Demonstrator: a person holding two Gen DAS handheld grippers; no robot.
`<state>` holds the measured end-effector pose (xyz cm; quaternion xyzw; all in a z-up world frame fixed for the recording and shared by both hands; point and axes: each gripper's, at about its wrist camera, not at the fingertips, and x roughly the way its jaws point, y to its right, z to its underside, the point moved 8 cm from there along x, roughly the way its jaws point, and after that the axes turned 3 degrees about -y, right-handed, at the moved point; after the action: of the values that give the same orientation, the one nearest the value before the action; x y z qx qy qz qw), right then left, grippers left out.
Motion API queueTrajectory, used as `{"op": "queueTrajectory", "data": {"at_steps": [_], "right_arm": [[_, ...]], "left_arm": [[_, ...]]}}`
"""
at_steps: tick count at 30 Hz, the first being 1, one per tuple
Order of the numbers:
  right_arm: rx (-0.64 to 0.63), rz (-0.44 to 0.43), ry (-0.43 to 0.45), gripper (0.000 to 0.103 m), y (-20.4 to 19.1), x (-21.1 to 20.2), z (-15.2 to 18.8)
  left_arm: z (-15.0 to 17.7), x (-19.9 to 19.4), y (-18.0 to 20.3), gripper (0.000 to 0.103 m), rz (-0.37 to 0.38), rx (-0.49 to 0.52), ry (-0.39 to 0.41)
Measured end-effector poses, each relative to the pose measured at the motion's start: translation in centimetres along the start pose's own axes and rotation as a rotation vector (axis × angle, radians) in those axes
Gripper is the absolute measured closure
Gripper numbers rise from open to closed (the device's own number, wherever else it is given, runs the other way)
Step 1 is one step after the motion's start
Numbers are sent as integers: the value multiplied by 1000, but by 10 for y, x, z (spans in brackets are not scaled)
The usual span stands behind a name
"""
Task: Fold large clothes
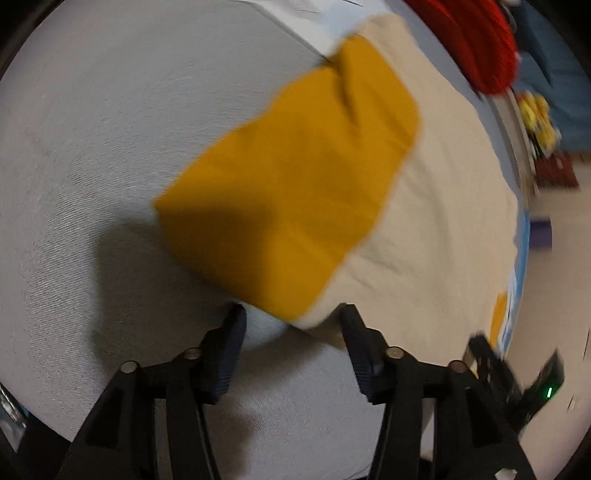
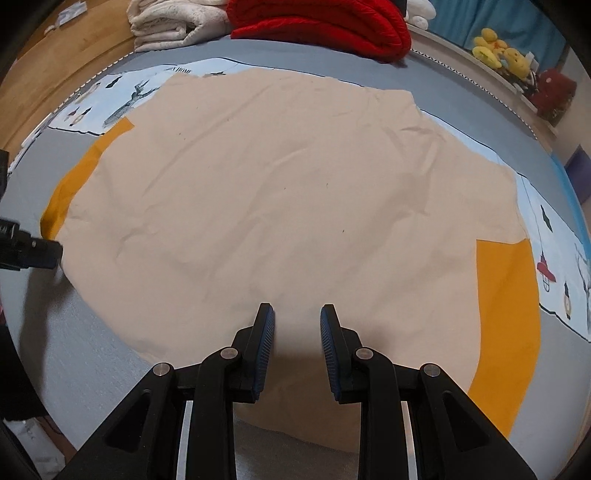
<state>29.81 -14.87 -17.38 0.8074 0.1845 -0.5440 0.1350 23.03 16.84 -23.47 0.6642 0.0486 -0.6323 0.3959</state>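
A large beige garment (image 2: 280, 192) with mustard-yellow sleeves lies spread flat on a grey bed (image 2: 85, 354). In the right wrist view one yellow sleeve (image 2: 506, 317) lies at the right and the other (image 2: 77, 173) at the left. My right gripper (image 2: 297, 328) is open and empty, just above the garment's near hem. In the blurred left wrist view the yellow sleeve (image 1: 295, 184) lies folded over the beige body (image 1: 436, 229). My left gripper (image 1: 293, 325) is open, with the sleeve's beige corner between its fingertips. The left gripper also shows at the right wrist view's left edge (image 2: 40, 253).
A red padded jacket (image 2: 325, 26) and folded white towels (image 2: 173, 22) sit at the far side of the bed. A printed light-blue sheet (image 2: 561, 258) lies under the garment. Yellow plush toys (image 2: 498, 51) sit on a ledge at far right. The right gripper shows low right (image 1: 517, 376).
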Motion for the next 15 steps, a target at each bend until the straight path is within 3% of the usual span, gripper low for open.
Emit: {"op": "queueTrajectory", "data": {"at_steps": [5,9,15], "right_arm": [[1,-3,-7,77,-1,4,-3],[8,-13,-11,77,0,5,-3],[5,-15,-13,77,0,7,-3]], "left_arm": [[-14,3,2,40,73,-70,29],[-28,-4,3,40,81,-93,114],[-42,-9,8,65,117,-127,180]]}}
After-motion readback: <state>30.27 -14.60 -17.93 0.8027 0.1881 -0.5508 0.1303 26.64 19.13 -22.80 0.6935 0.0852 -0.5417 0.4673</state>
